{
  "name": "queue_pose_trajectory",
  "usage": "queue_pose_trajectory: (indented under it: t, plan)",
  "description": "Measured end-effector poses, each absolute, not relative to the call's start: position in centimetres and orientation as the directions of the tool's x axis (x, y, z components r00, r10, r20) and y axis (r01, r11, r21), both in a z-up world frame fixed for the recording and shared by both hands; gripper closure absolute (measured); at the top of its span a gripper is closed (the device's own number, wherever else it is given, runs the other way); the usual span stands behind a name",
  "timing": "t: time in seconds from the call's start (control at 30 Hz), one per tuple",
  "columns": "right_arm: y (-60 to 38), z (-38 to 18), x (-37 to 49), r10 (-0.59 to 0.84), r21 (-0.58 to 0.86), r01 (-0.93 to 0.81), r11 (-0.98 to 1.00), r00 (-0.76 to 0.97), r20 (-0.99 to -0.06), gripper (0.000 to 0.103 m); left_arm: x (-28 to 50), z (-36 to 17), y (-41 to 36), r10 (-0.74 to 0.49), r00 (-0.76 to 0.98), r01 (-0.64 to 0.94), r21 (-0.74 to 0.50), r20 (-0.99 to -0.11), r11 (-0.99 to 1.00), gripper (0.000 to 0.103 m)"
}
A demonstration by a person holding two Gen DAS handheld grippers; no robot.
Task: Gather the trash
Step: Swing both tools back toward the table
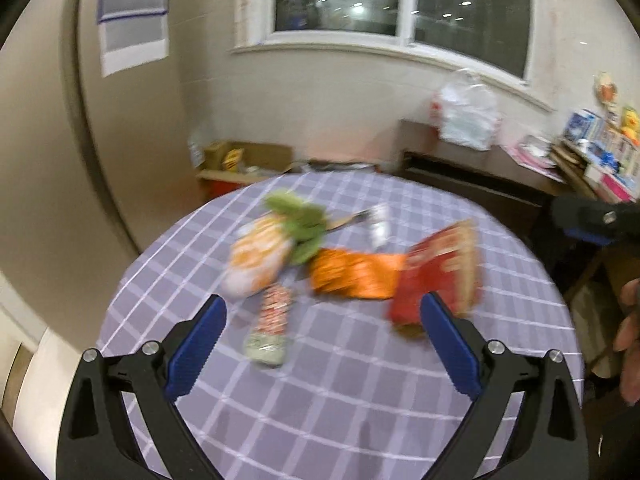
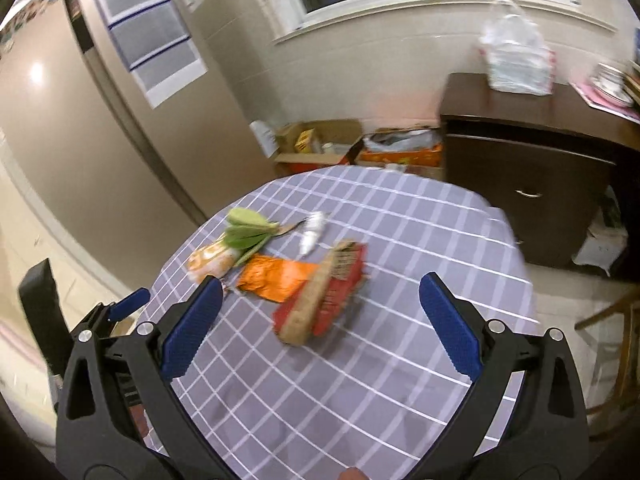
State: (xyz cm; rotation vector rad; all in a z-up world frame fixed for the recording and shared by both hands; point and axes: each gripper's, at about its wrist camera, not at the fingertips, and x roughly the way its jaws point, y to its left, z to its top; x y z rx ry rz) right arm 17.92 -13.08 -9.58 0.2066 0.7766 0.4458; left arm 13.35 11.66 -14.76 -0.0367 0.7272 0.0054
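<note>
Your left gripper (image 1: pixel 323 312) has its jaws spread wide and empty, hovering over the near side of the round surface under a grey-lilac checked cloth (image 1: pixel 340 400). Your right gripper (image 2: pixel 321 294) is equally agape, holding nothing. The trash lies bunched mid-surface: a crinkled orange foil packet (image 2: pixel 276 276), with a flat red cardboard box (image 2: pixel 324 300) touching its right end, a white-and-orange pouch (image 2: pixel 210 262) to its left, green crumpled wrappers (image 2: pixel 248 228) behind it, and a small white scrap (image 2: pixel 312 232) beyond those. Because the pieces overlap, closing on the packet may drag the box along or pinch the cloth. The motion blur suggests you are moving fast; overshoot could scatter the light wrappers off the edge.
</note>
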Motion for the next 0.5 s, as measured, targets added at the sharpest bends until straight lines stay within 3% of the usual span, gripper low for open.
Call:
queue_pose_trajectory:
  t: [0.43,0.47,0.5]
  plan:
    - [-3.4,-12.8,21.5,0.538,0.315,-0.469,0.825,0.481,-0.693,0.006,17.4,-20.7,16.2,0.007,0.65,-0.074,-0.054,-0.76,0.996,0.008]
    - [-2.8,-13.2,21.8,0.533,0.304,-0.478,0.824,0.472,-0.702,0.006,17.7,-21.3,16.2,0.006,0.637,-0.076,-0.056,-0.771,0.996,0.009]
    - [-2.1,-13.7,22.1,0.526,0.292,-0.485,0.824,0.465,-0.712,0.006,18.1,-21.8,16.2,-0.004,0.614,-0.077,-0.066,-0.79,0.995,0.016]
